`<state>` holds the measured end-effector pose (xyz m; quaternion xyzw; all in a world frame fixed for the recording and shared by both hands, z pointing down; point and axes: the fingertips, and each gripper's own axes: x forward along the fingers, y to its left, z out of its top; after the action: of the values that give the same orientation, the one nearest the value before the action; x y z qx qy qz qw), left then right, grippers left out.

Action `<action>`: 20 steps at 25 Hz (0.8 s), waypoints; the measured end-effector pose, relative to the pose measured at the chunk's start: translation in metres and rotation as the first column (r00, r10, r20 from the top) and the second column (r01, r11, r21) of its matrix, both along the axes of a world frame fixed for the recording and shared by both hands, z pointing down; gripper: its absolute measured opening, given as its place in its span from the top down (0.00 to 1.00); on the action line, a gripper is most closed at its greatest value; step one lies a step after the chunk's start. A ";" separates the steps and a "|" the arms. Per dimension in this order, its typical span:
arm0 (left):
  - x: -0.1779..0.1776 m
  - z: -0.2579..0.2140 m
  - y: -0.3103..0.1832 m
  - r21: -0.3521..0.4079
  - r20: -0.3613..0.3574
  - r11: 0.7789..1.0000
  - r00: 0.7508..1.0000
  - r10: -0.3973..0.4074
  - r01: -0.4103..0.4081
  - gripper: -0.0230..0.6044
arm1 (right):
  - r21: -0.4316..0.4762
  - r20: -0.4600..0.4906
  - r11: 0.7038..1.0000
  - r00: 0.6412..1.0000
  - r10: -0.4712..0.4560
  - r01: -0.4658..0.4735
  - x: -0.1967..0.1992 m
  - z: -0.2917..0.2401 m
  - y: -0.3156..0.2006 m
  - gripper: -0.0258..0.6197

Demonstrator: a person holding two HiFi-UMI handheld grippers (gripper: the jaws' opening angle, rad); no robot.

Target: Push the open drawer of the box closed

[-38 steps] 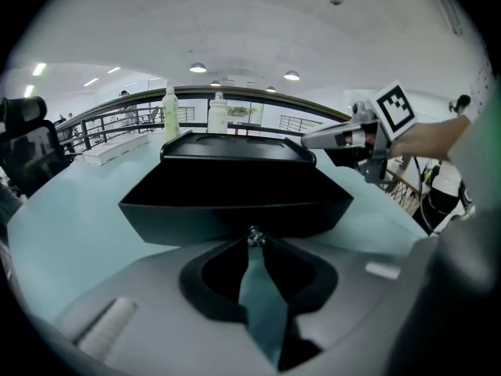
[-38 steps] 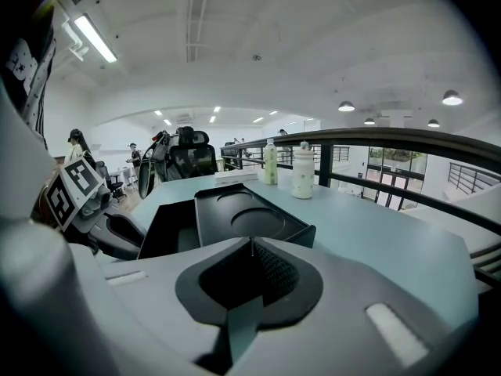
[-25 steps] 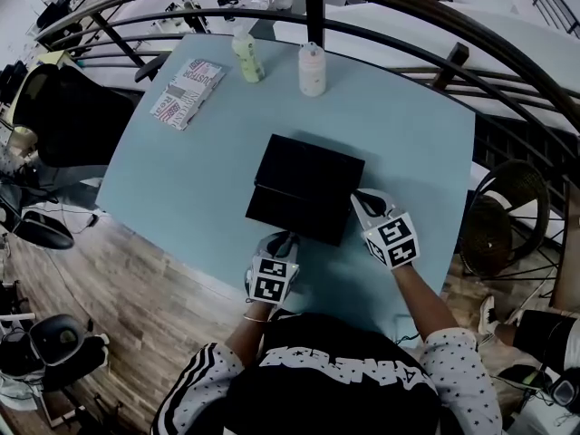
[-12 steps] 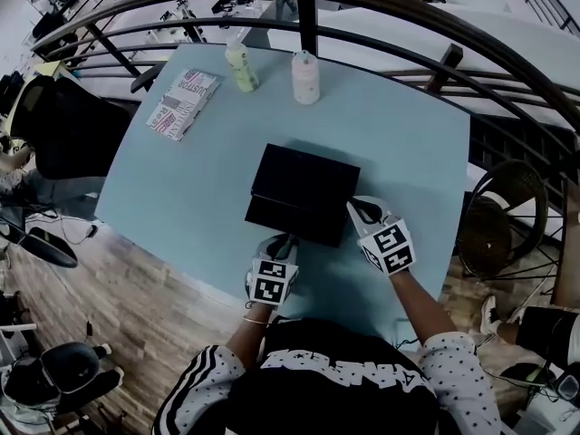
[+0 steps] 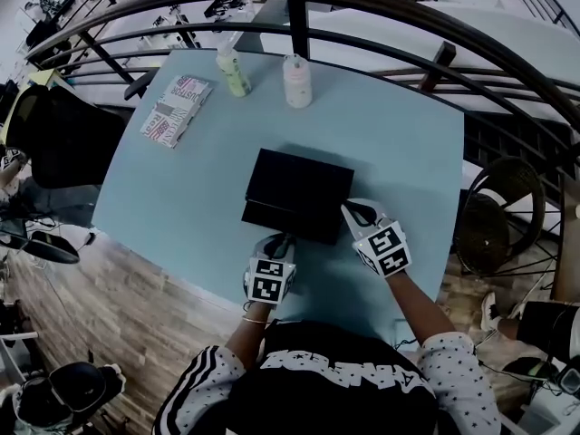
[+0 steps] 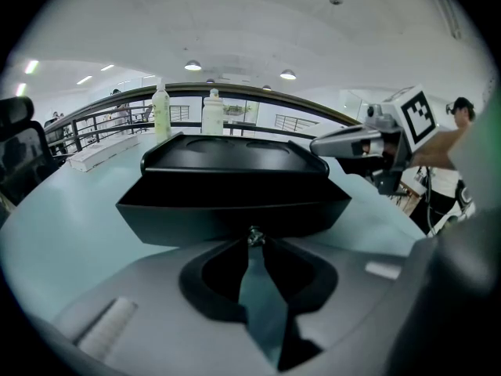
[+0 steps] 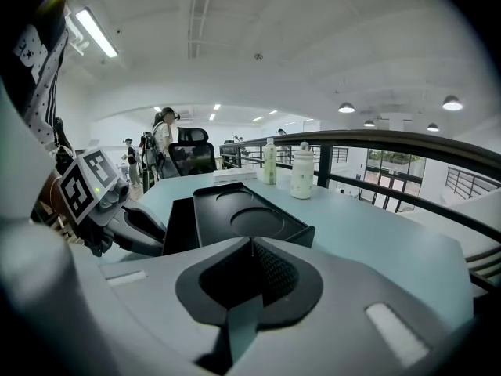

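Pale-blue table [image 5: 181,188] | left gripper [image 6: 250,239] pinched together, black drawer [image 6: 235,210] front at its tips | right gripper [image 7: 251,245] closed, box [image 7: 250,218] just ahead; only its view shows the lid's round recess | drawer slightly out

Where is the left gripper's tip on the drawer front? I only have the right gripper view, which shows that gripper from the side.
Observer: In its own view the left gripper has its jaws together. The tips are at about the middle of the drawer front, near its lower edge, and seem to touch it.
Operator: How far out is the drawer?
Observer: In the head view it shows as only a narrow strip, sticking out of the box on the person's side.
Operator: And where is my right gripper from above?
Observer: The right gripper sits at the box's near right corner, beside the drawer rather than on its front.
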<state>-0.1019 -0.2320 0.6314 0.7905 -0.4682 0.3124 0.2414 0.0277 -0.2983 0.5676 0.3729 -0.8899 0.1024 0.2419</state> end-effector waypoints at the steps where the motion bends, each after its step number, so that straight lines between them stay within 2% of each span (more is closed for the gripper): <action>1: 0.000 0.001 -0.001 0.000 0.000 1.000 1.000 0.000 0.000 0.96 | 0.000 0.000 1.000 1.000 0.000 0.000 0.000 0.001 0.000 0.97; 20: 0.007 0.000 -0.017 0.005 -0.003 1.000 1.000 0.009 -0.009 0.96 | 0.005 -0.008 1.000 1.000 -0.004 0.004 0.001 0.000 0.003 0.97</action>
<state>-0.0948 -0.2485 0.6311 0.7939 -0.4649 0.3109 0.2386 0.0285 -0.2954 0.5673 0.3724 -0.8898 0.0981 0.2448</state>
